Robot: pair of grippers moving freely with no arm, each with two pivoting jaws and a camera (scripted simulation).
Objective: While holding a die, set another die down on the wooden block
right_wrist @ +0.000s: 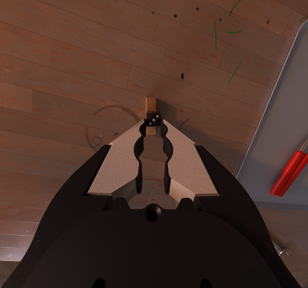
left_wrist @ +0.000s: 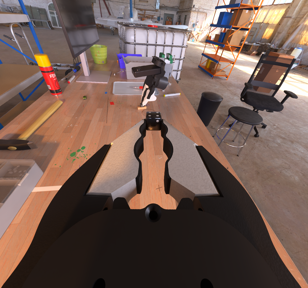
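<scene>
My left gripper (left_wrist: 153, 123) is shut on a black die with white pips (left_wrist: 153, 121) and holds it above the wooden bench. Farther off in the left wrist view, my right gripper (left_wrist: 142, 104) points down at a small wooden block (left_wrist: 142, 107) on the bench. In the right wrist view, my right gripper (right_wrist: 153, 121) is shut on a second black die (right_wrist: 153, 119), directly over the middle of the wooden block (right_wrist: 151, 104). The die looks to be on or just above the block; I cannot tell if it touches.
A grey tray (left_wrist: 120, 88) with red-handled tools (right_wrist: 290, 173) lies beside the block. On the bench are a spray can (left_wrist: 49, 75), a hammer (left_wrist: 38, 121), a marker (left_wrist: 171, 94), a grey bin (left_wrist: 138, 66), a green bucket (left_wrist: 99, 53) and a monitor stand (left_wrist: 93, 76). The bench's right edge (left_wrist: 208, 140) drops to stools and a chair.
</scene>
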